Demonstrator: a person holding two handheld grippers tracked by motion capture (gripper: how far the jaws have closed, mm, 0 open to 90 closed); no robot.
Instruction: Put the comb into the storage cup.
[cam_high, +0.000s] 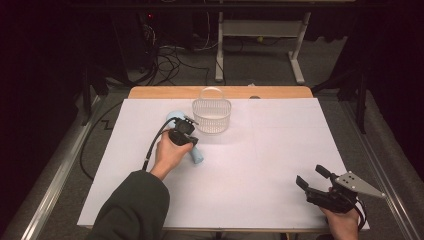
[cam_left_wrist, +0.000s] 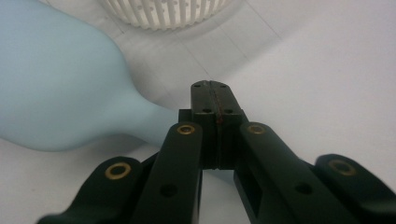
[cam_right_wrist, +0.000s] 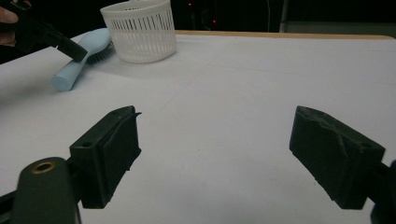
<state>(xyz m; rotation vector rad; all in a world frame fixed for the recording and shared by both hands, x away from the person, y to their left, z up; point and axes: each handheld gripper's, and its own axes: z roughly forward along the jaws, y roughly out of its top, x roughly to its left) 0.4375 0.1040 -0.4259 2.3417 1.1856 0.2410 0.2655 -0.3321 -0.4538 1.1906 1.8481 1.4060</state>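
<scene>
A light blue hairbrush (cam_high: 196, 155) lies on the white table sheet (cam_high: 260, 150), just in front and left of a white slatted basket (cam_high: 212, 116). My left gripper (cam_high: 189, 122) hovers over the brush's neck, jaws pressed together with nothing between them. In the left gripper view the shut tips (cam_left_wrist: 215, 91) sit above the brush (cam_left_wrist: 65, 79), whose narrow neck runs under them. My right gripper (cam_high: 310, 175) rests near the table's front right corner, open and empty. The right gripper view looks between its wide-apart jaws (cam_right_wrist: 215, 149) toward the brush (cam_right_wrist: 70, 74), the basket (cam_right_wrist: 140, 30) and the left gripper (cam_right_wrist: 74, 50).
The basket has a hoop handle and looks empty. A wooden table edge (cam_high: 220, 92) runs behind it. Metal rails flank the table at left and right. Cables and a desk frame (cam_high: 260, 30) lie on the floor beyond.
</scene>
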